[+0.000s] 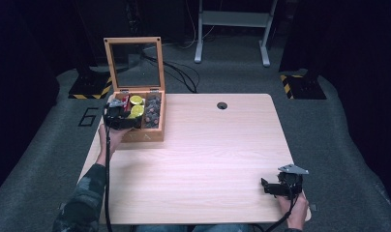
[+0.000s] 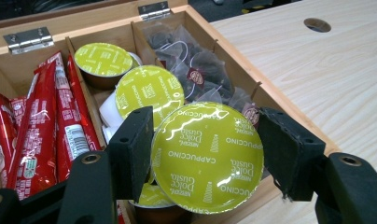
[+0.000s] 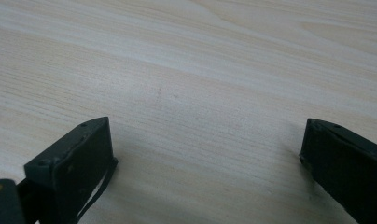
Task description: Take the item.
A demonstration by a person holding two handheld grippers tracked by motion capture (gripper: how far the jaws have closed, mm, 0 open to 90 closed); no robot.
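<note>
A person is sitting at a pale wooden worktop (image 1: 208, 145), holding a gripper in each hand. At the worktop's far left corner a wooden box (image 1: 145, 133) is standing with its glass-paned lid (image 1: 134, 64) raised upright on metal hinges. The left gripper (image 2: 203, 154) is reaching over the box's near edge, and its two black jaws are clenching a lime-green coffee capsule (image 2: 207, 156) by its rim, one jaw pressing each side. The capsule's foil top is facing the left gripper view and is reading "Cappuccino" and "Nescafé Dolce Gusto". It is sitting at the near end of the box's middle compartment, above another capsule partly hidden beneath it. Two more green capsules (image 2: 149, 91) are lying behind it in the same compartment, one farther back than the other. The compartment to one side is holding red stick sachets (image 2: 42, 130) standing on end, and the compartment on the other side is holding dark tea bags (image 2: 196, 74) in clear wrappers with strings. In the high view, the left hand (image 1: 111, 137) is resting against the box's front, a patterned sleeve (image 1: 84, 193) trailing back from it. The right gripper (image 1: 267, 186) is lying near the worktop's near right corner, well apart from the box, with its jaws spread wide and nothing between them but bare wood. A round cable hole (image 1: 222, 105) is showing near the worktop's far edge.
</note>
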